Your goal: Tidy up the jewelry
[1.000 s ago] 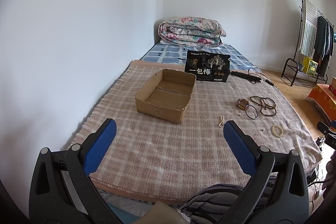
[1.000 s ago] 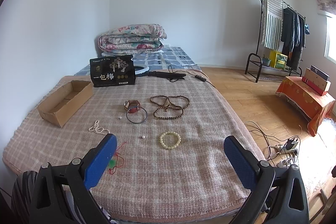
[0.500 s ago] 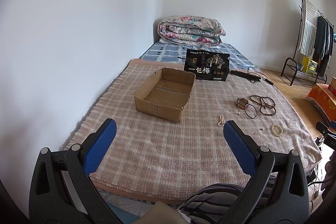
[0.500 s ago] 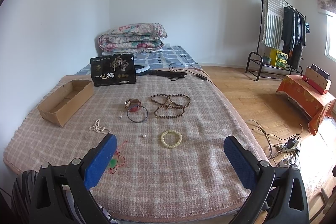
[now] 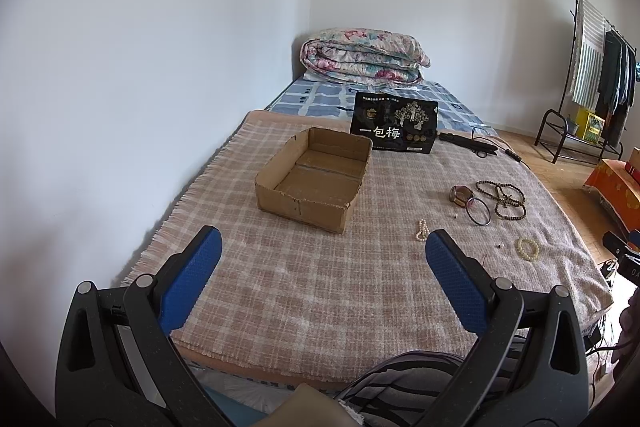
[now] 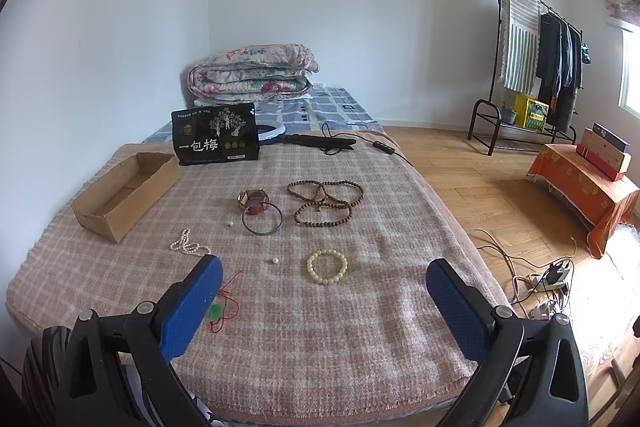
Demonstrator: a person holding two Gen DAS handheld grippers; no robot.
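Note:
Jewelry lies scattered on a checked blanket [image 6: 360, 307]: a cream bead bracelet [image 6: 327, 266], a brown bead necklace [image 6: 325, 202], a dark bangle [image 6: 262, 219], a watch with a red strap [image 6: 253, 201], a small pearl string [image 6: 187, 246], a loose pearl [image 6: 274, 260] and a red cord with a green pendant [image 6: 224, 305]. An empty cardboard box [image 5: 314, 177] stands left of them. My right gripper [image 6: 324, 281] hovers open near the cream bracelet. My left gripper [image 5: 323, 259] hangs open in front of the box, holding nothing.
A black snack bag [image 6: 214, 139] stands behind the box. A folded floral quilt [image 6: 254, 73] lies by the wall, and a black hair tool with cable [image 6: 324, 143] at the blanket's far edge. Right of the bed: wooden floor, a clothes rack [image 6: 536, 67], cables [image 6: 532, 279], an orange-covered stand [image 6: 580, 187].
Both views have shifted only slightly; the jewelry sits a touch further from the right gripper's pads. Nothing was grasped and both grippers stay open.

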